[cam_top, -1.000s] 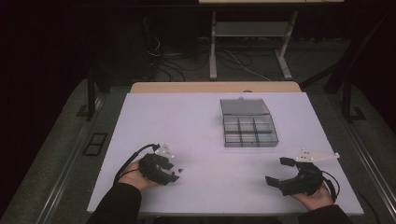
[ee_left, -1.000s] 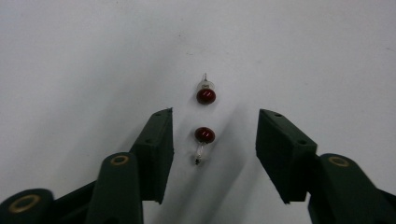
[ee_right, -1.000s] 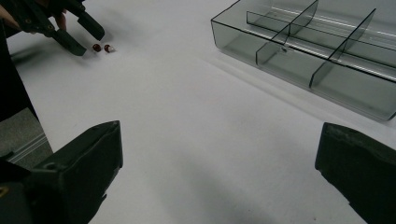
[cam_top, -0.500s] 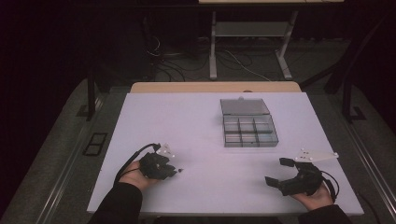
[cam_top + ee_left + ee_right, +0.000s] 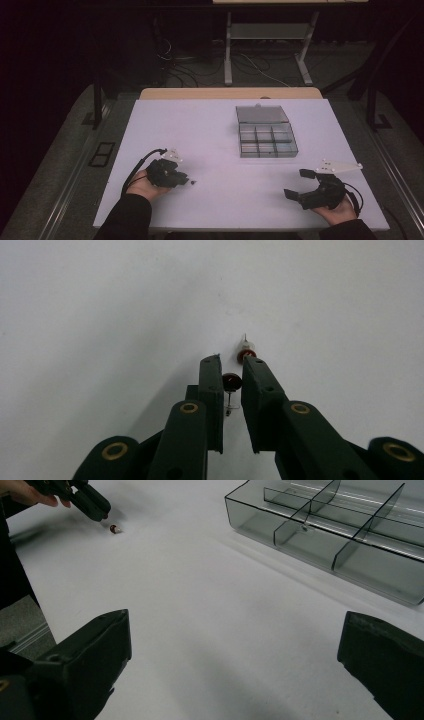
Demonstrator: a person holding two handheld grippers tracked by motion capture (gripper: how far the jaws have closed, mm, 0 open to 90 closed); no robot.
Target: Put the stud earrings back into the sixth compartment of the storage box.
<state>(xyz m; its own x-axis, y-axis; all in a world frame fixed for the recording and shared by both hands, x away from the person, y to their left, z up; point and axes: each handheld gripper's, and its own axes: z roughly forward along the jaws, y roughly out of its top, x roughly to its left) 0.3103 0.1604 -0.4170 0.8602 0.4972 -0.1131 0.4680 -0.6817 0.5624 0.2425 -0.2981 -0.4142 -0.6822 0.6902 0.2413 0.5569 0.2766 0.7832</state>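
Pinching a small red pin (image 5: 231, 383) on the near left of the table (image 5: 210, 135), the left gripper (image 5: 232, 369) is clamped on it; right gripper (image 5: 235, 645) waits, jaws apart. Next, I think, lift carefully toward the compartment box (image 5: 266, 131)

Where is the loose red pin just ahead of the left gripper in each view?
High view: red pin lower left, just right of the left gripper.
Left gripper view: pin at centre, beyond the right-hand jaw tip.
Right gripper view: pin top left, beside that gripper's tip.
Shared landmark: the left gripper, shut on a second pin.
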